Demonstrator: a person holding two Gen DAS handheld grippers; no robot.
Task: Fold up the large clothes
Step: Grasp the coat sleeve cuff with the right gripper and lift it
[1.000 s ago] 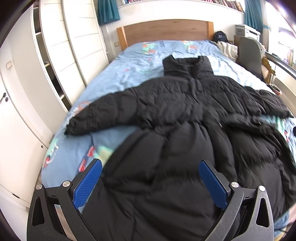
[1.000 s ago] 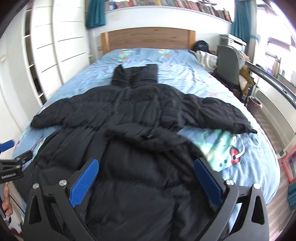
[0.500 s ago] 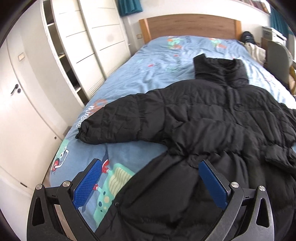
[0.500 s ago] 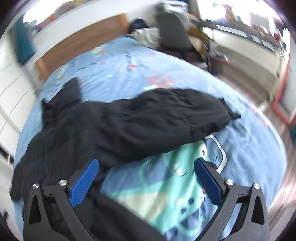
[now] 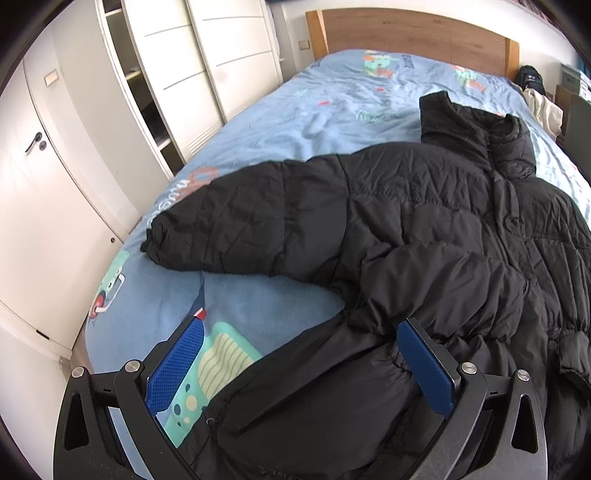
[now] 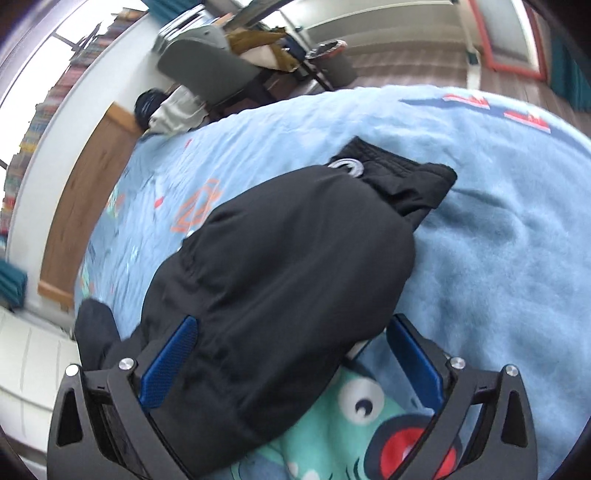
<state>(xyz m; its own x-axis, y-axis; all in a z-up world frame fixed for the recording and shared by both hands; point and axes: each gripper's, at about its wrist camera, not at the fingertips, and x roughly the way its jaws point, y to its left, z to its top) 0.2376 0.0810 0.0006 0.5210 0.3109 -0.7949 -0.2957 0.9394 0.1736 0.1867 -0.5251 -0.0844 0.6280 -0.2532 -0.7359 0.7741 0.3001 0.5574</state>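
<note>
A large black puffer jacket (image 5: 424, 229) lies front-up on the blue bed cover, collar toward the headboard. Its left sleeve (image 5: 236, 229) stretches out to the bed's left edge. My left gripper (image 5: 303, 354) is open, hovering over the jacket's left side below the armpit, holding nothing. In the right wrist view the right sleeve (image 6: 280, 266) lies with its cuff (image 6: 399, 177) pointing away. My right gripper (image 6: 291, 350) is open, its blue pads either side of the sleeve's near part, not closed on it.
The bed (image 5: 332, 92) has a wooden headboard (image 5: 406, 33). White wardrobes (image 5: 177, 74) and a door stand close on the left. A grey chair (image 6: 207, 70) with clothes and a bin stand on the floor to the right of the bed.
Left gripper moved left and lower toward the jacket's left side. Right gripper swung right, tilted, and came down over the right sleeve, which now lies between its pads.
</note>
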